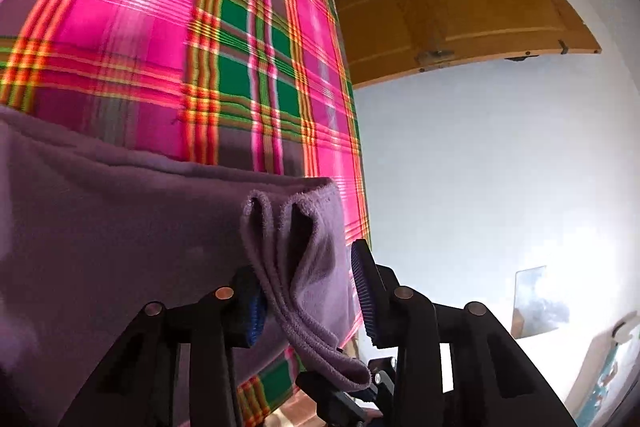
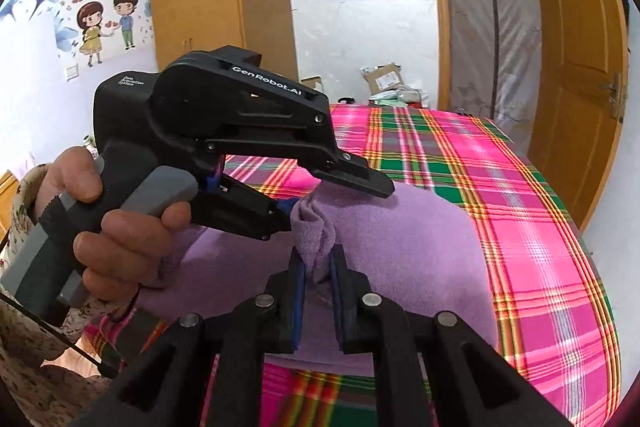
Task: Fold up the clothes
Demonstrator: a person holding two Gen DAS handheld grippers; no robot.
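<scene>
I am pinching a bunched fold of the purple fleece garment (image 2: pixel 400 247) between my right gripper (image 2: pixel 318 267)'s narrowed fingers. Just beyond, my left gripper (image 1: pixel 308 291) is standing wide, its fingers either side of another gathered fold. The garment is lying on the pink plaid bedspread (image 2: pixel 500 187), with the wooden door (image 2: pixel 580 67) behind.

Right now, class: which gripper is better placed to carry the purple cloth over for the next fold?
Likely the right gripper: its jaws are pinched on a bunch of the purple cloth. The left gripper stands open, the cloth only draped between its pads.
</scene>
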